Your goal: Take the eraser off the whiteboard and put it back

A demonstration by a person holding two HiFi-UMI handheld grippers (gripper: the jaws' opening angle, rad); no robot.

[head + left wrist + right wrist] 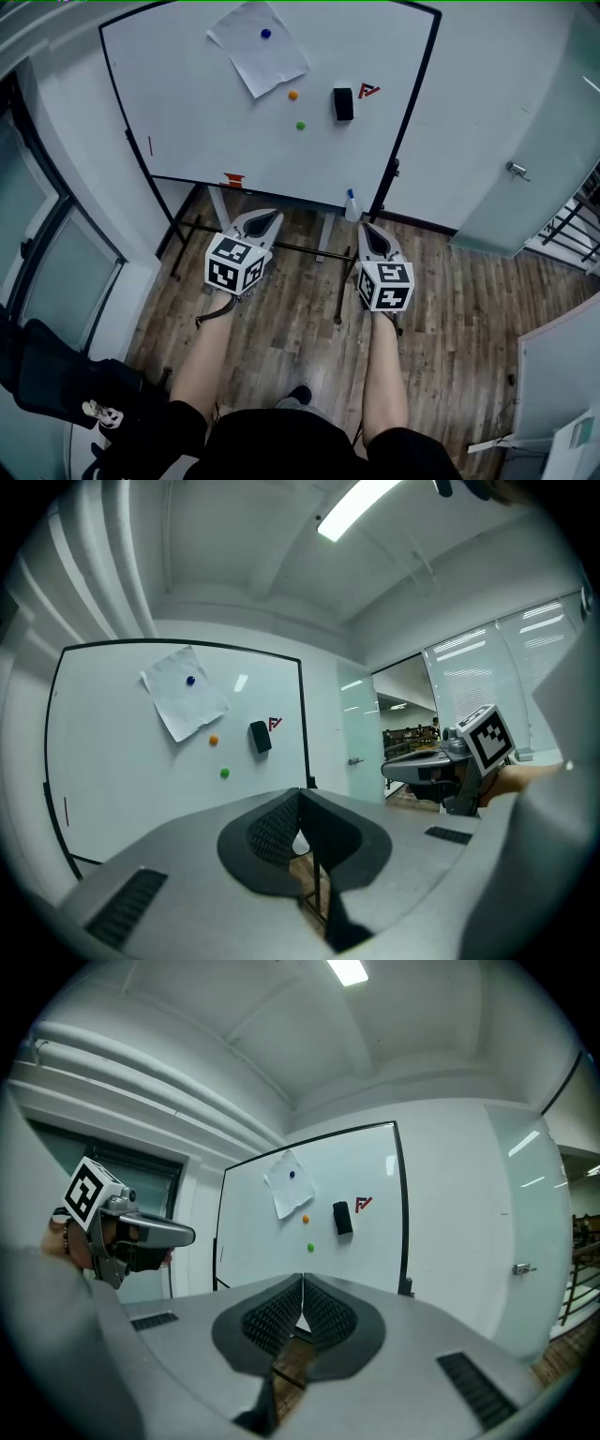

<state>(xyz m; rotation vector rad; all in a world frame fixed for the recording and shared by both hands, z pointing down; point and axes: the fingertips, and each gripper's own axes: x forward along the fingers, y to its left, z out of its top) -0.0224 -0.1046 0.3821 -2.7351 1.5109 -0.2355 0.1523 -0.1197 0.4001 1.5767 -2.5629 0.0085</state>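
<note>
Eraser (343, 103), black and upright, adheres, presumably magnetically, to the whiteboard (187, 122) at its 3 o'clock side, well apart from the left gripper (270, 217) and the right gripper (368, 231), both clenched on nothing and aimed boardward, so neither is yet positioned for the removal grasp.

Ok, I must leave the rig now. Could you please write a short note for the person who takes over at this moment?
Left gripper: shut, empty, held in front of the whiteboard, not touching it.
Right gripper: shut, empty, also short of the board.
Eraser: black, on the right part of the board, just beside a red mark. Neither gripper is near it.
Done: nothing yet; the eraser is on the board.
Left: bring a gripper to the eraser, open it, take the eraser off, then put it back on the board.
</note>
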